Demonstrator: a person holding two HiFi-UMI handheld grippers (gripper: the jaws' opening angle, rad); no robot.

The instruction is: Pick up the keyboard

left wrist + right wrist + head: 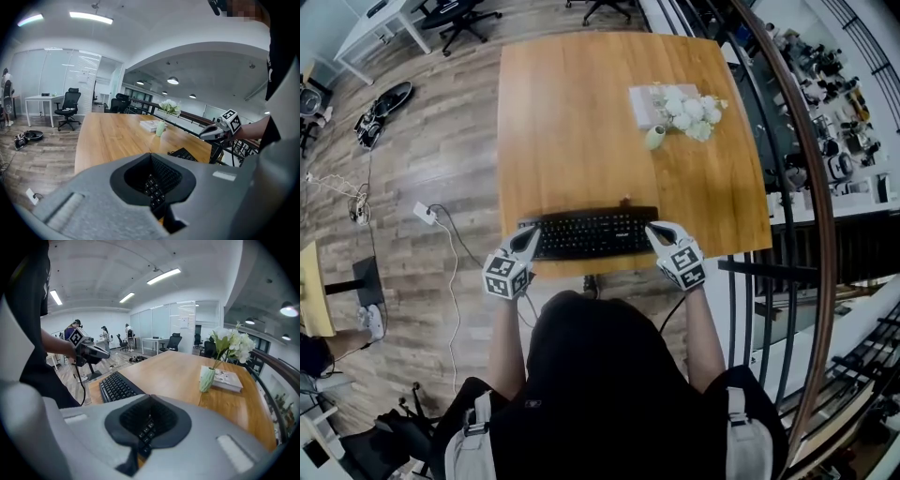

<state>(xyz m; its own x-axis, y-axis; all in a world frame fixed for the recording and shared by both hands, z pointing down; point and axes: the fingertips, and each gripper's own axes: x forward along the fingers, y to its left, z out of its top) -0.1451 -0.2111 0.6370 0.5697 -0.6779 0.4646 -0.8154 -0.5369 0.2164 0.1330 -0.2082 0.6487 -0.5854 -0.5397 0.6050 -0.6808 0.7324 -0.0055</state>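
A black keyboard (pixel 586 234) lies along the near edge of the wooden table (pixel 572 122). My left gripper (pixel 527 242) is at the keyboard's left end, and my right gripper (pixel 656 232) is at its right end. Both have their jaws shut with nothing between them, and whether the tips touch the keyboard I cannot tell. In the left gripper view the keys (pixel 152 187) show through the gap behind the closed jaws, with the right gripper (pixel 213 132) across the table. In the right gripper view the keyboard (pixel 115 387) stretches left toward the left gripper (pixel 96 352).
A small pale green vase (pixel 655 138) of white flowers (pixel 689 112) stands at the table's far right beside a book (pixel 649 97). A dark railing (pixel 806 187) runs along the right. A white power strip (pixel 425 213) lies on the wooden floor at left, with office chairs (pixel 464 14) beyond.
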